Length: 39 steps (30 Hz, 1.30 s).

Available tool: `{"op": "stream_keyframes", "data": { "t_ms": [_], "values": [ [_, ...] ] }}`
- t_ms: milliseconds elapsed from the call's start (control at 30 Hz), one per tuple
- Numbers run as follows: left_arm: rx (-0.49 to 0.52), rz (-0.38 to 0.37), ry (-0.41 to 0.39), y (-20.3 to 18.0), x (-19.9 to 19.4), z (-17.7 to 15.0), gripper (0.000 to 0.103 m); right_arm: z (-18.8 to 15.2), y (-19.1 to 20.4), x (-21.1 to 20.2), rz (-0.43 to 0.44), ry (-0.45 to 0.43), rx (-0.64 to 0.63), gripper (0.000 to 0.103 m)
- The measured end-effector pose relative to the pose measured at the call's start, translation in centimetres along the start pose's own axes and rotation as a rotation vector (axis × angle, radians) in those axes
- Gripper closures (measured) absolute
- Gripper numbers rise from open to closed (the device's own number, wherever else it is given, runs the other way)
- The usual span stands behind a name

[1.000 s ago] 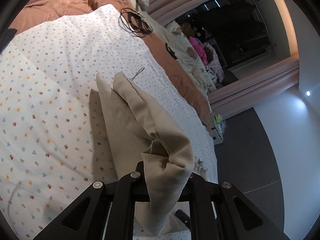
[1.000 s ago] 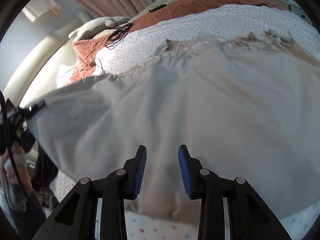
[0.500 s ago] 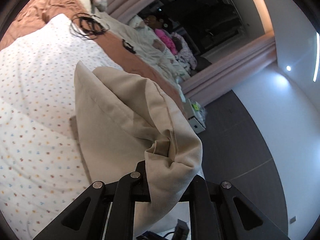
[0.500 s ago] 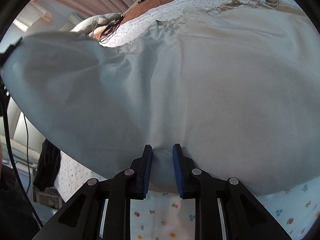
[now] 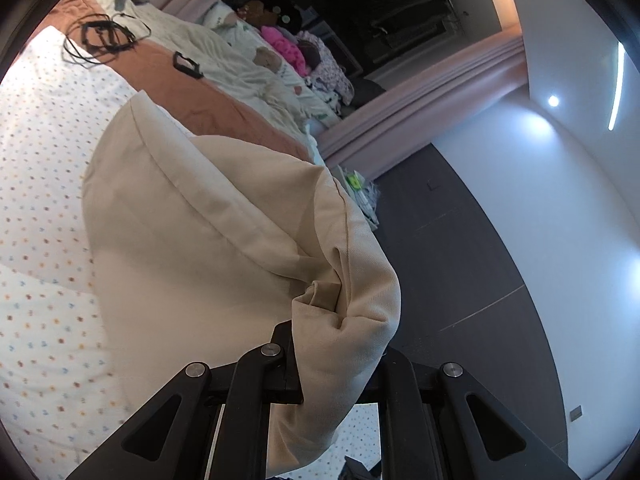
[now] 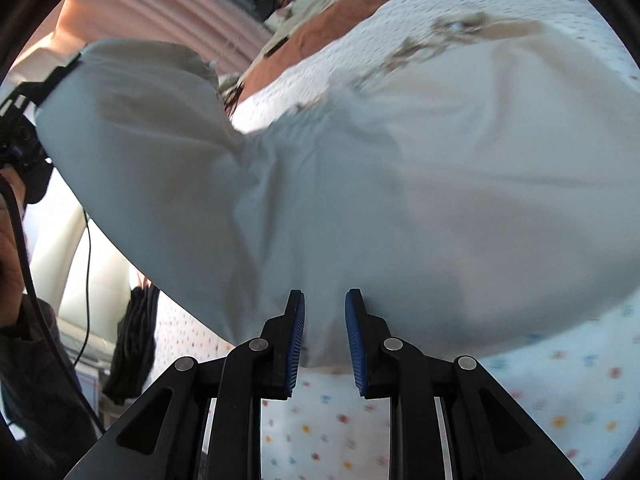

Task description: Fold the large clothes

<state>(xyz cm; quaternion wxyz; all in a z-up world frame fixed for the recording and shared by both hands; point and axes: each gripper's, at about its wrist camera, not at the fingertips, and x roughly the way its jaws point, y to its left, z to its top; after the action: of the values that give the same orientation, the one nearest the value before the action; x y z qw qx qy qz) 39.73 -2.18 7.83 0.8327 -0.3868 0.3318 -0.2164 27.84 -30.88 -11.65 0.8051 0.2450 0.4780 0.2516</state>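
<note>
A large beige garment (image 5: pixel 208 216) lies partly on the dotted bedsheet (image 5: pixel 36 152) and partly lifted. My left gripper (image 5: pixel 336 360) is shut on a bunched edge of it and holds that edge up; the cloth drapes over the fingers and hides the tips. In the right wrist view the same garment (image 6: pixel 400 184) spreads wide, its left part raised. My right gripper (image 6: pixel 325 332) has its blue pads (image 6: pixel 297 340) on either side of the garment's near edge, with cloth between them; the jaws stand a little apart.
Black cables (image 5: pixel 100 38) and a small black object (image 5: pixel 186 66) lie on the brown blanket (image 5: pixel 224 108) farther up the bed. Piled clothes (image 5: pixel 288 48) lie beyond. Dark floor (image 5: pixel 460 280) runs along the bed's right side. The other hand and gripper (image 6: pixel 20 136) show at left.
My left gripper lifted its held edge higher, raising more of the garment. My right gripper closed in on the near edge, then its jaws widened slightly around the cloth.
</note>
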Motion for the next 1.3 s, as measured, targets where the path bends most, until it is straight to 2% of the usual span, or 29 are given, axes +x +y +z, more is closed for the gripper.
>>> {"op": "stream_keyframes", "data": {
  "t_ms": [233, 433, 533, 667, 800, 900, 1000, 1033, 1067, 1100, 1133, 1167, 1267, 1300],
  "values": [
    [0.009, -0.008, 0.095, -2.7, 6.3, -1.3, 0.091, 0.0, -4.9, -4.6, -0.057, -0.087, 0.1, 0.081],
    [0.05, -0.022, 0.224, -5.3, 12.7, -4.5, 0.091, -0.4, -9.0, -8.4, -0.113, -0.15, 0.184, 0.081],
    [0.064, -0.026, 0.304, -6.4, 16.3, -6.7, 0.091, -0.6, -10.3, -9.8, -0.137, -0.172, 0.215, 0.081],
    [0.11, 0.006, 0.407, -7.6, 20.1, -10.2, 0.091, -1.1, -11.7, -11.3, -0.159, -0.19, 0.243, 0.081],
    [0.193, 0.022, 0.495, -8.9, 21.7, -13.9, 0.091, -0.9, -12.6, -12.4, -0.172, -0.211, 0.259, 0.081],
    [0.275, 0.067, 0.587, -9.2, 22.7, -16.8, 0.09, -0.8, -13.3, -13.7, -0.17, -0.237, 0.268, 0.081],
    [0.287, 0.085, 0.665, -8.8, 23.5, -17.6, 0.079, -0.7, -13.9, -14.8, -0.164, -0.254, 0.276, 0.08],
    [0.27, 0.067, 0.676, -8.5, 23.4, -17.5, 0.068, -0.6, -13.9, -14.9, -0.154, -0.258, 0.276, 0.079],
    [0.245, 0.036, 0.682, -8.3, 23.0, -17.4, 0.051, -0.8, -13.9, -15.2, -0.14, -0.262, 0.275, 0.077],
    [0.223, 0.006, 0.677, -8.1, 22.3, -17.4, 0.042, -0.7, -13.9, -15.3, -0.131, -0.265, 0.273, 0.069],
    [0.214, -0.006, 0.661, -8.0, 21.8, -16.9, 0.028, -0.6, -13.9, -15.5, -0.124, -0.269, 0.269, 0.062],
    [0.218, -0.008, 0.632, -7.8, 20.8, -16.6, 0.022, -0.5, -13.7, -15.4, -0.119, -0.273, 0.265, 0.06],
    [0.259, 0.013, 0.562, -7.7, 17.6, -15.3, 0.022, -0.1, -13.1, -15.2, -0.079, -0.28, 0.259, 0.059],
    [0.261, 0.023, 0.55, -7.3, 16.8, -15.0, 0.022, 0.0, -12.9, -15.1, -0.066, -0.283, 0.255, 0.054]
  ]
}}
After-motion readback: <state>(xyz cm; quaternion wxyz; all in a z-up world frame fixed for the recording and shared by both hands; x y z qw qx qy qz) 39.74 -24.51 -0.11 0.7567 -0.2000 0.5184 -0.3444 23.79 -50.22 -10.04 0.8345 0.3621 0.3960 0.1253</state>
